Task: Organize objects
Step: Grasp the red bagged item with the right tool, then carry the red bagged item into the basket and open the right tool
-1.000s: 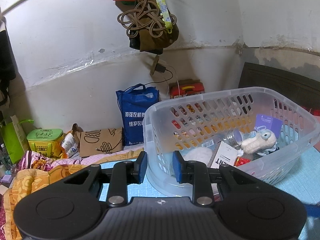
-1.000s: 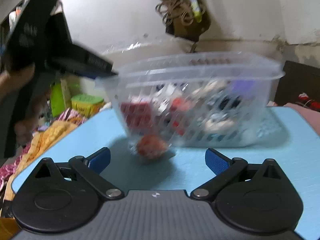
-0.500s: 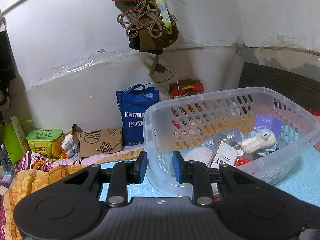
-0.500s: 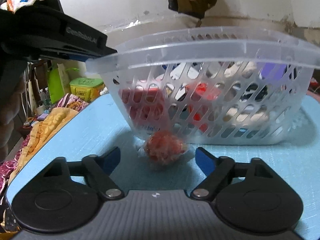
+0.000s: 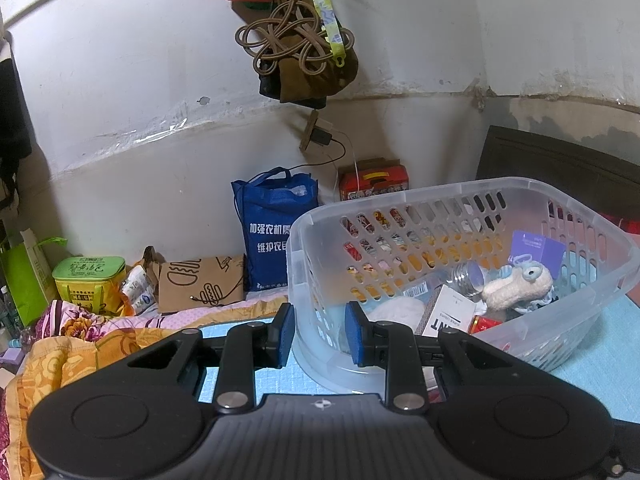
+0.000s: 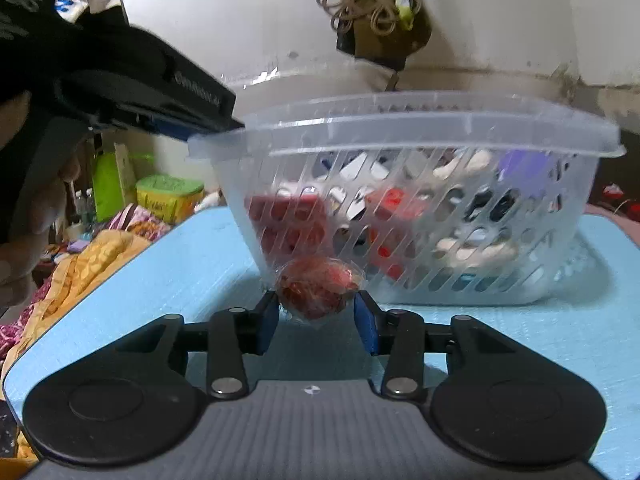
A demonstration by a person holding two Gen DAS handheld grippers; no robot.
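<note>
My right hand-held gripper (image 6: 316,316) is clamped on the wrapped red snack (image 6: 316,292) low on the blue surface (image 6: 168,280), the basket (image 6: 400,136) directly ahead and above, its near-left corner pinched by my left hand-held gripper (image 5: 320,332).

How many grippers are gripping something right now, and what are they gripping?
2. The left gripper is clamped on the near corner rim of the clear basket. The right gripper is closed on a plastic-wrapped red ball on the blue mat, just outside the basket.
</note>
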